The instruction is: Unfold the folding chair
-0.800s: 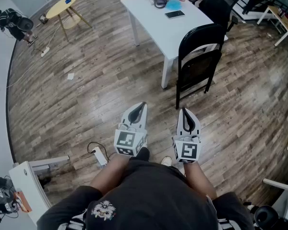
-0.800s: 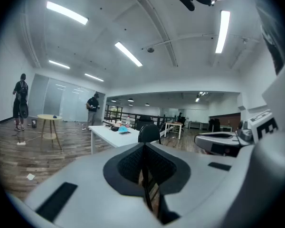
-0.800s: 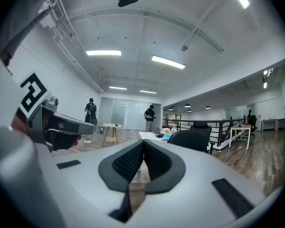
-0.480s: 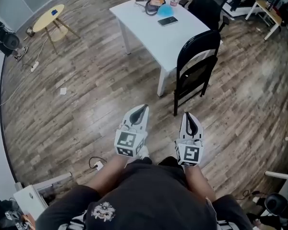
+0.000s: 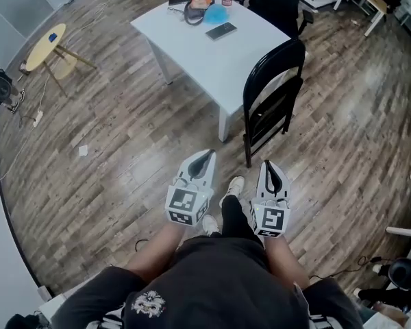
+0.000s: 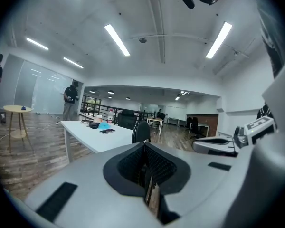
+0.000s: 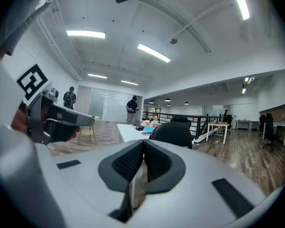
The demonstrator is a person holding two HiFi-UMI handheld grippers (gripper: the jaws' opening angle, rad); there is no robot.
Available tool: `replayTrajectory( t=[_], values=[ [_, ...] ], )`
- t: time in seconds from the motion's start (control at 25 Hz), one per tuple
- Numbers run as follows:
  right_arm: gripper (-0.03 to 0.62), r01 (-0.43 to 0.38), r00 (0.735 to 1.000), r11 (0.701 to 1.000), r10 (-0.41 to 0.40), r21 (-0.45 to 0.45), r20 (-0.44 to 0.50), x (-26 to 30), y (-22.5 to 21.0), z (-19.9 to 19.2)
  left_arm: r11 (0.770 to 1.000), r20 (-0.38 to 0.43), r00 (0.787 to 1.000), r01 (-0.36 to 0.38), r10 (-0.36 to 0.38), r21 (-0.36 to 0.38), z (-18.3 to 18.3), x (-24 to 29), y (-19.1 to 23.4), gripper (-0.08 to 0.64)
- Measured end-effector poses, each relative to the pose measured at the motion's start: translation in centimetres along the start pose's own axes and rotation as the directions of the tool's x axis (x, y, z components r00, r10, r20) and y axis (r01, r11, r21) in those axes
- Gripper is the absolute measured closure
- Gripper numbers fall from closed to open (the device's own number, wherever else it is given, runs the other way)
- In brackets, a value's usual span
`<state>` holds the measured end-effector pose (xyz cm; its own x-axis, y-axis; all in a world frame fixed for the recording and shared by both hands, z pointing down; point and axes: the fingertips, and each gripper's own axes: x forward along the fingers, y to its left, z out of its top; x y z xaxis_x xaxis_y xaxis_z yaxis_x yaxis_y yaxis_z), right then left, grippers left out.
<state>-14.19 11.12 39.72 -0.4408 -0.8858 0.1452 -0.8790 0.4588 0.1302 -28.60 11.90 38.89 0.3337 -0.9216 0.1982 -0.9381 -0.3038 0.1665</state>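
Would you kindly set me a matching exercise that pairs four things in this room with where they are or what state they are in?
Things:
1. folding chair
2. round side table
3. phone
4. left gripper

Descriptions:
A. lies flat on the white table
B. jaws shut, nothing between them
C. black, stands folded beside the white table
D. yellow top, at the far left of the head view

Pairs: 1-C, 2-D, 3-A, 4-B.
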Motion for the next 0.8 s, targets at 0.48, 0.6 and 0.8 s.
replayTrajectory(
  t=[0.48,0.6,0.8],
  values=[
    [0.577,0.038,0.999,0.998,-0.037,0.046,-0.024,11.8,-7.1,0.1,0.998,-0.067,0.997,0.051,-0.047,0.049,3.7,13.9,2.9,0.554],
    [0.577,0.039,0.998,0.997,-0.036,0.063,-0.043,14.2,-8.9,-0.2,0.997,-0.089,0.995,0.057,-0.052,0.058,4.5,17.2,2.9,0.554],
    [0.577,0.054,0.997,0.995,-0.05,0.087,-0.055,17.9,-11.2,-0.1,0.995,-0.119,0.991,0.065,-0.056,0.077,5.8,22.0,3.4,0.554]
  ],
)
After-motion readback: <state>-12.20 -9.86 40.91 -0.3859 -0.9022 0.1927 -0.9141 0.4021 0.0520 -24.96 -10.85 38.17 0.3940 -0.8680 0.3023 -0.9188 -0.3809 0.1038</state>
